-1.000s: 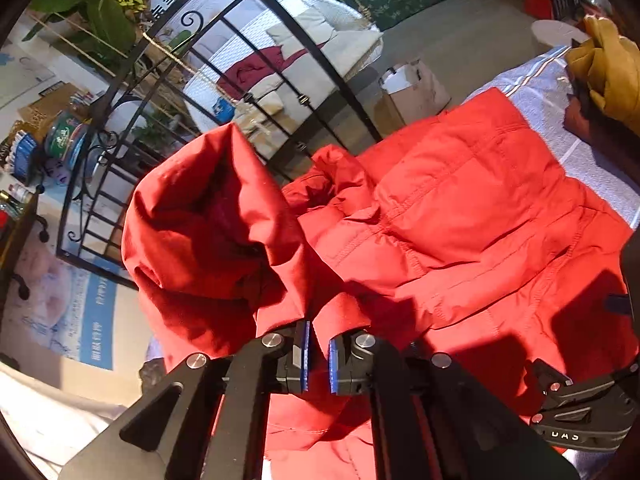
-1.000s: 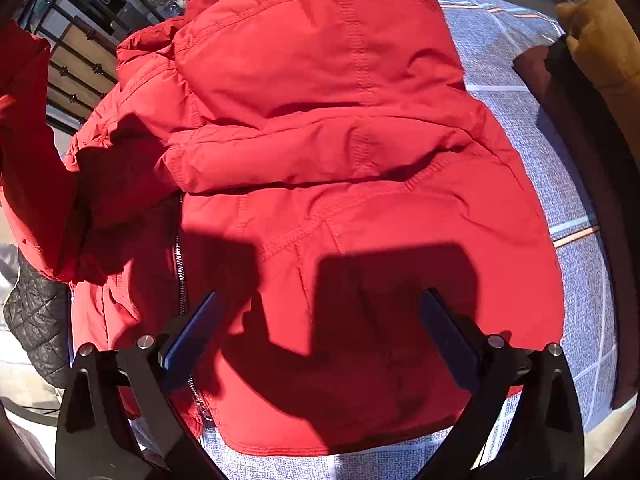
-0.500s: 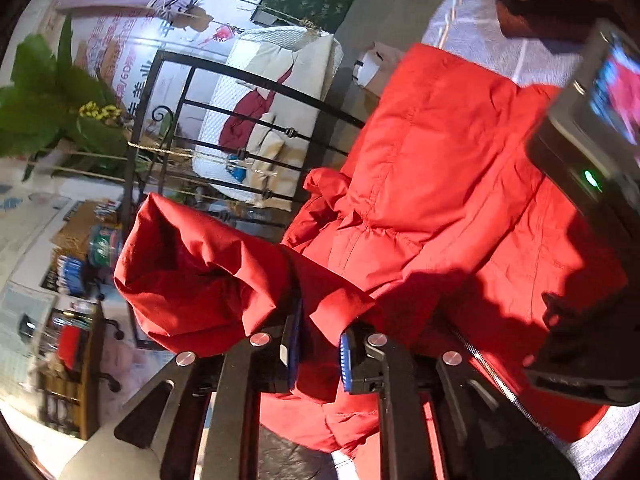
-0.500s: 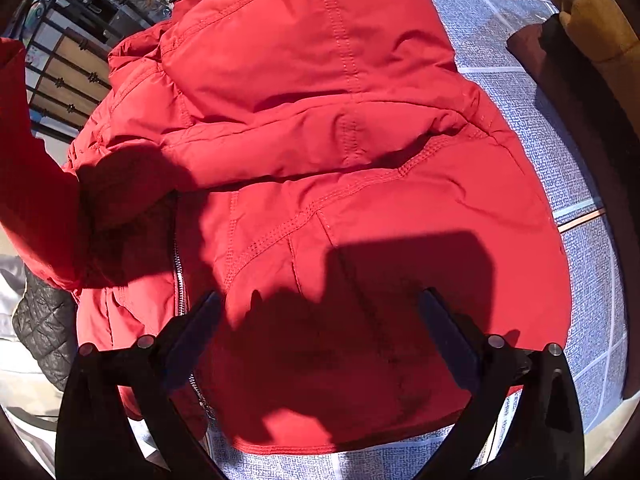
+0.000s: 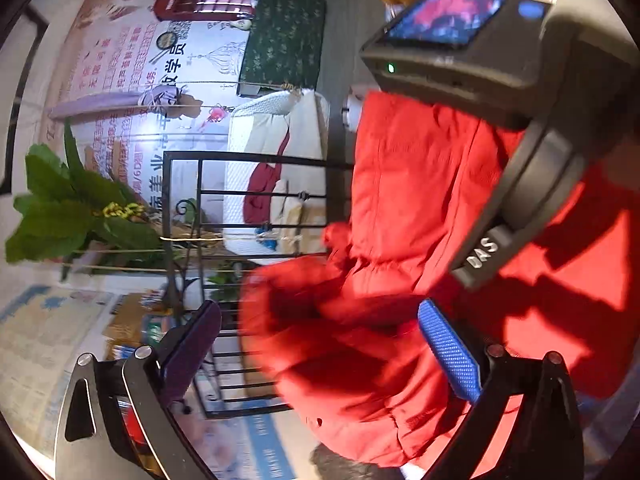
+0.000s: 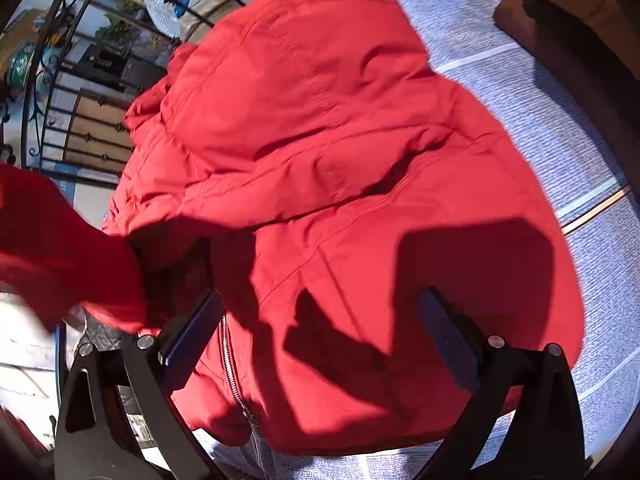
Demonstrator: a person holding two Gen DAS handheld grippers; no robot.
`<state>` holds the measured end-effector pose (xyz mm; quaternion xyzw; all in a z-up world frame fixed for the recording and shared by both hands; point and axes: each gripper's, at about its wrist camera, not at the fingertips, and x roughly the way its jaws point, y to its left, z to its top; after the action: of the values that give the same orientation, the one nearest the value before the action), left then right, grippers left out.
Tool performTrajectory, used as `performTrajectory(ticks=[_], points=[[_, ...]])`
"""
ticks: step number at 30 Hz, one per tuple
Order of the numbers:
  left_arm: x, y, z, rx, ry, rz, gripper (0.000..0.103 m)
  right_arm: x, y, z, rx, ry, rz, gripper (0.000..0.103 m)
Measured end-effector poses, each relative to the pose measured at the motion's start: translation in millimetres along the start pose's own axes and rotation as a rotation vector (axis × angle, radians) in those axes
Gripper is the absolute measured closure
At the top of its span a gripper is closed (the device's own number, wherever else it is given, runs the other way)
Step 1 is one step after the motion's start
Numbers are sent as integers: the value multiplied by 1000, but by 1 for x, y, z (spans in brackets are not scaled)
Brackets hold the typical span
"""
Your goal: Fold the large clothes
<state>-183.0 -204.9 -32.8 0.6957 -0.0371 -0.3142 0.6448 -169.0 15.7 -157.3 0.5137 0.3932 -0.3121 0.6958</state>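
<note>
On the grey-blue striped bedcover (image 6: 532, 128), I see the red padded jacket (image 6: 340, 152) lying spread out, its zipper (image 6: 230, 368) running down near the lower left of my right wrist view. My right gripper (image 6: 320, 344) hangs above the jacket with its jaws standing wide and nothing between the pads; its shadow falls across the red cloth. At the left edge of that view a blurred red fold, which I take for the sleeve (image 6: 60, 252), is cut off by the frame, and I cannot say where it ends.

My left gripper (image 5: 320, 352) has just been opening and now stands fully spread. The bunched sleeve end (image 5: 320, 340) sits in front of the gap, smeared by motion; the pads do not press on it. The camera body of the other gripper (image 5: 500, 60) blocks the upper right of this view and hides much of the jacket. Beyond the bed's edge stands a black iron railing (image 5: 248, 192), with green leaves (image 5: 68, 208) to its left, the rest too blurred to read.
</note>
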Motion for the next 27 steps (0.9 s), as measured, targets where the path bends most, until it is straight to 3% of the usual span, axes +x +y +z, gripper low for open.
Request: performTrajectory(ticks=[4,8,13,21,24,27], points=[[2,12,-5,-97,-2,-45,5,-13,-2,6,-21,-22,0,5],[20,28,-30,-265,75,-153,5,-18,6,7,-60,-27,18,5],[59,35,-107,-517,268,-278,5,-14,30,5,-129,-32,71,5],[94,25,-239,-814,601,-350,6,2,88,28,-278,-57,56,5],[94,16,-268,-863,672,-363,6,13,108,37,-321,-36,56,22],[91,9,-282,-898,700,-361,6,19,132,36,-381,-10,55,60]])
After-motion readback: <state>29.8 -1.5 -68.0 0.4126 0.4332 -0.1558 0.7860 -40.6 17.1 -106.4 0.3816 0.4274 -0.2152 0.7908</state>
